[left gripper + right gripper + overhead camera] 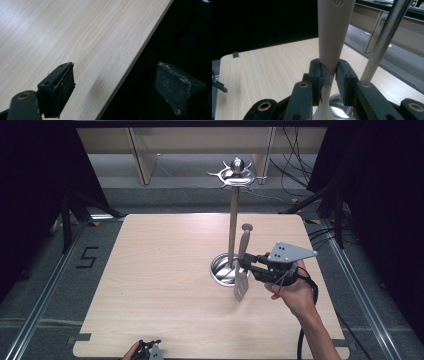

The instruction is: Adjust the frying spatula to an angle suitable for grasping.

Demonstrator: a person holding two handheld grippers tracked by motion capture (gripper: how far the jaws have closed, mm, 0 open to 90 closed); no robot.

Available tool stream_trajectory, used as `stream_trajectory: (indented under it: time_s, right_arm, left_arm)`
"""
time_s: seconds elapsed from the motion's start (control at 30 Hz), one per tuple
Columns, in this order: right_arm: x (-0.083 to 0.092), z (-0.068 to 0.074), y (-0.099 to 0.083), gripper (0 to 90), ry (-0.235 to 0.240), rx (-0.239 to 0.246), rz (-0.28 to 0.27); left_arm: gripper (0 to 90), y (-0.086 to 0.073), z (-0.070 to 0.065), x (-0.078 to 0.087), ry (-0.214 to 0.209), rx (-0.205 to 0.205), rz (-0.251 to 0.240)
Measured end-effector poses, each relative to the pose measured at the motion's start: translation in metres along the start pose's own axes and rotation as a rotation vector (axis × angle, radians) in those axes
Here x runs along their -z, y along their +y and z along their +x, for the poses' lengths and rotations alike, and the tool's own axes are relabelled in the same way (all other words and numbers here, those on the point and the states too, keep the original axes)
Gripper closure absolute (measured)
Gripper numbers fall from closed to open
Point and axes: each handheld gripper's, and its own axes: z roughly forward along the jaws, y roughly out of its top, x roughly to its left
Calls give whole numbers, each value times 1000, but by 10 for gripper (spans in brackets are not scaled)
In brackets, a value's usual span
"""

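One wooden table point(165, 285) carries the whole job, and at its right-centre stands a tall metal rack point(232, 220): a round dish base, an upright pole, and a ring of hooks at the top, far above the tabletop. Next in size is the spatula point(242, 265), held upright just right of the pole, slotted blade down over the near rim of the dish, handle knob up. The right gripper point(248, 262) is clamped on the handle's narrow lower part, and the pads point(342, 71) squeeze it from both sides. The step in hand looks like hanging the spatula on a hook, so I judge it best to lift straight up, keep the blade clear of pole and dish, and tilt only once the knob end reaches the hooks. A grip this low may let the handle swing, so go slowly. The left gripper point(150, 351) waits at the near edge with its jaws wide and nothing between them.
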Motion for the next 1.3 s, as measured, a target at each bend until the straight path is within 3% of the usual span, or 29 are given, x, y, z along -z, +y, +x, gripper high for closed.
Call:
stream_trajectory:
  time_s: [0.17, 0.37, 0.43, 0.5, 0.53, 0.6, 0.67, 0.73, 0.9, 1.03, 1.13, 1.17, 1.3]
  right_arm:
    - [2, -7, 8, 756, -39, -8, -36]
    - [5, -13, 11, 756, -80, -21, -33]
    - [5, -17, 12, 756, -103, -1, -37]
    - [6, -19, 12, 756, -114, -26, -25]
    - [8, -21, 15, 756, -139, -14, -20]
    - [7, -21, 17, 756, -125, -28, -21]
    - [8, -23, 23, 756, -149, -8, -14]
    - [9, -23, 28, 756, -157, -38, -12]
    - [10, -26, 40, 756, -191, -16, -16]
    - [8, -28, 47, 756, -196, -7, -10]
    - [5, -30, 51, 756, -183, -33, 1]
    - [5, -33, 54, 756, -210, -14, 5]
    - [4, -35, 58, 756, -209, -25, 16]
  left_arm:
    - [155, 0, 0, 0, 2, 0, 0]
    - [155, 0, 1, 0, -1, 3, -4]
    - [155, 0, 1, 0, -5, 7, -8]
    - [155, 0, 1, 0, -11, 8, -15]
    - [155, 0, 1, 0, -11, 8, -15]
    - [155, 0, 1, 0, -7, 5, -12]
    - [155, 0, 1, 0, -10, 7, -13]
    - [155, 0, 1, 1, -5, 6, -8]
    - [155, -1, 0, -1, 17, 3, -13]
    - [155, 0, 0, 0, 2, 3, -8]
    - [155, 0, 0, 0, 2, 2, -7]
    - [155, 0, 0, 0, 2, 2, -7]
    - [155, 0, 0, 0, 2, 1, -6]
